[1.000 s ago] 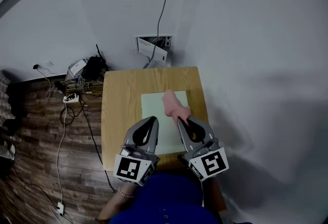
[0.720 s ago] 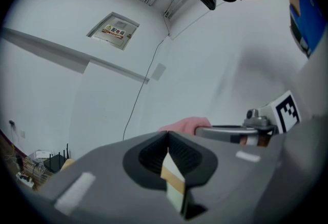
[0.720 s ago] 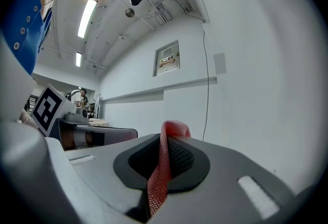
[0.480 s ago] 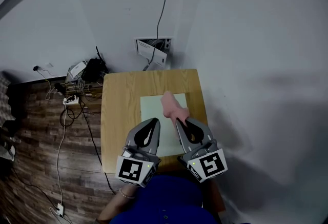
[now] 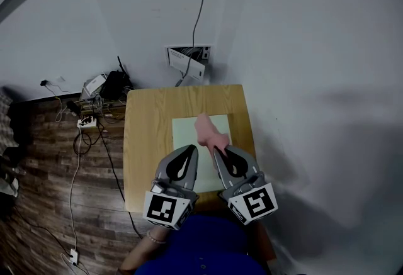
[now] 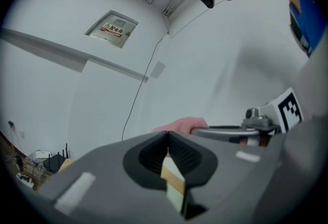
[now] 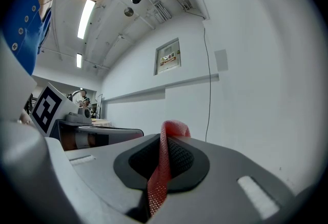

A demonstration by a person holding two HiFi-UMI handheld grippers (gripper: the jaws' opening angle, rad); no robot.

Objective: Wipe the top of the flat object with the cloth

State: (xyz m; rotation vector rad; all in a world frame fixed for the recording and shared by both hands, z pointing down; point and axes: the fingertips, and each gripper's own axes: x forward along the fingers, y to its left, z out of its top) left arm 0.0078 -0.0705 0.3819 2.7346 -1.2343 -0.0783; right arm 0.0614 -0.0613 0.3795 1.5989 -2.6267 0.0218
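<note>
A pale green flat sheet (image 5: 185, 131) lies on the small wooden table (image 5: 148, 135). My right gripper (image 5: 217, 150) is shut on a pink cloth (image 5: 206, 129), whose free end rests on the sheet's right half. In the right gripper view the red-pink mesh cloth (image 7: 163, 166) runs up between the closed jaws and curls over their tips. My left gripper (image 5: 191, 149) hovers beside it over the sheet's near part, shut with nothing in it. Through its closed jaws in the left gripper view I see a sliver of the sheet (image 6: 176, 196), and the cloth (image 6: 177, 125) beyond.
The table stands against a white wall. An open wall box (image 5: 188, 58) with a cable running up sits behind it. A black box, power strips and tangled cables (image 5: 97, 94) lie on the wood floor to the left. The person's blue top fills the bottom edge.
The right gripper has dragged the cloth a little to the left and nearer across the sheet. The left gripper has hardly moved.
</note>
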